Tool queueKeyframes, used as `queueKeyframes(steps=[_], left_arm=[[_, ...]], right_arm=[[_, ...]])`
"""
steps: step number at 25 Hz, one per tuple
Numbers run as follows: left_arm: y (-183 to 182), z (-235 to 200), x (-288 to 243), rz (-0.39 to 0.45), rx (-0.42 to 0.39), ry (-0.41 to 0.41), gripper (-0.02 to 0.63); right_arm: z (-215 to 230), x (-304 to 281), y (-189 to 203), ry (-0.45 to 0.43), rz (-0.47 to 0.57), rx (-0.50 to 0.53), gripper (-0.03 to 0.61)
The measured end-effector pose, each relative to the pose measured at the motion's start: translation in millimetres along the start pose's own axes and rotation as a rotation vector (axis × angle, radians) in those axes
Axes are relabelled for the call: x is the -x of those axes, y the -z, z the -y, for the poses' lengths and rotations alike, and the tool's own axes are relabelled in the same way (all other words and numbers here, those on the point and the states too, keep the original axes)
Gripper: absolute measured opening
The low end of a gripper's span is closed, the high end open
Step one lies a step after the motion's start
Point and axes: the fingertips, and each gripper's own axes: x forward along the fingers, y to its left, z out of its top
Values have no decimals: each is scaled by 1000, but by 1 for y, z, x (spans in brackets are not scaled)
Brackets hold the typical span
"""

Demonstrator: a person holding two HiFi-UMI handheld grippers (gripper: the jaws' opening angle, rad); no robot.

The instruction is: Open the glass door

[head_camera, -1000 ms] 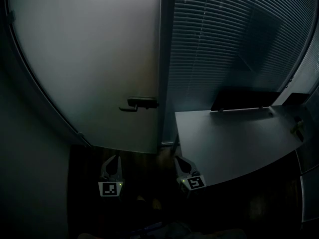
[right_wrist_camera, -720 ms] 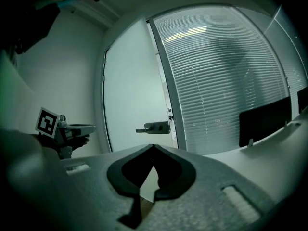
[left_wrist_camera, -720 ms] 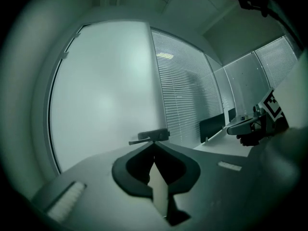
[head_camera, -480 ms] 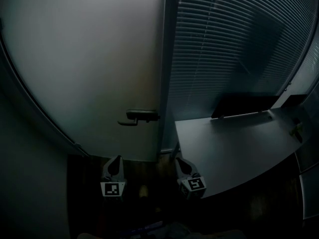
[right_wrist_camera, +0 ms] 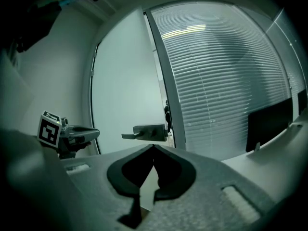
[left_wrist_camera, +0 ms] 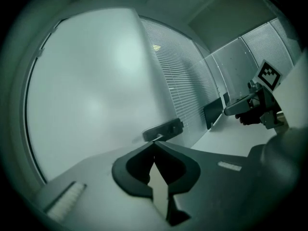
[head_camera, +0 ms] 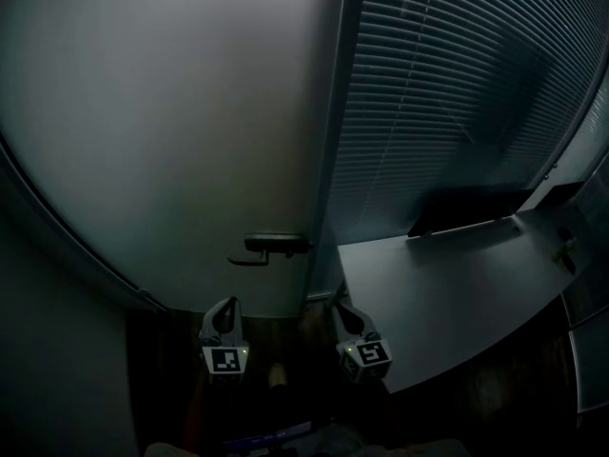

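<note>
Left claw [head_camera: 226,305] is pressed together, nothing in it. Right claw [head_camera: 341,308] is pressed together as well, empty. Both hang low and side by side, pointing at the door [head_camera: 171,141]. It fills the view ahead, frosted and pale. Its handle [head_camera: 273,246] sits above and between my claws, touching neither. Blinds [head_camera: 457,93] are on the right, and the desk [head_camera: 457,293] is just beside my right claw.

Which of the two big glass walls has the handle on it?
The plain frosted glass door on the left: the dark handle sits at its right edge. The other pane is striped with blinds and has no handle.
</note>
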Motion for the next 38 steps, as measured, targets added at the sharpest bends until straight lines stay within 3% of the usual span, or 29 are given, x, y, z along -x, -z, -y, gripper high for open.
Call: queueKeyframes(steps=[4,9,13,19,23,24,30,38], left_arm=[[13,-6,-25,-16,-21,21,9],[17,-1,-48,-50,-54,100,95],[25,-2,-66,-54,-106,143,130],[51,1,-86,-125,-115,239,178],[47,-1,-97,-115,-133,240,235],[47,-1,-97,-109,-143,240,221],[46,4,-95,-89,-244,268,274],[41,-2,-111,-87,-217,274,298]], right_arm=[[8,-14,6,33,-8,-7,2],[13,-16,4,48,-19,-9,2],[17,-20,6,72,-22,-17,2],[25,-23,9,108,-33,-32,2],[33,-29,13,141,-36,-39,2],[34,-30,14,147,-38,-40,2],[32,-45,23,143,-50,-44,2],[31,-57,22,139,-53,-58,2]])
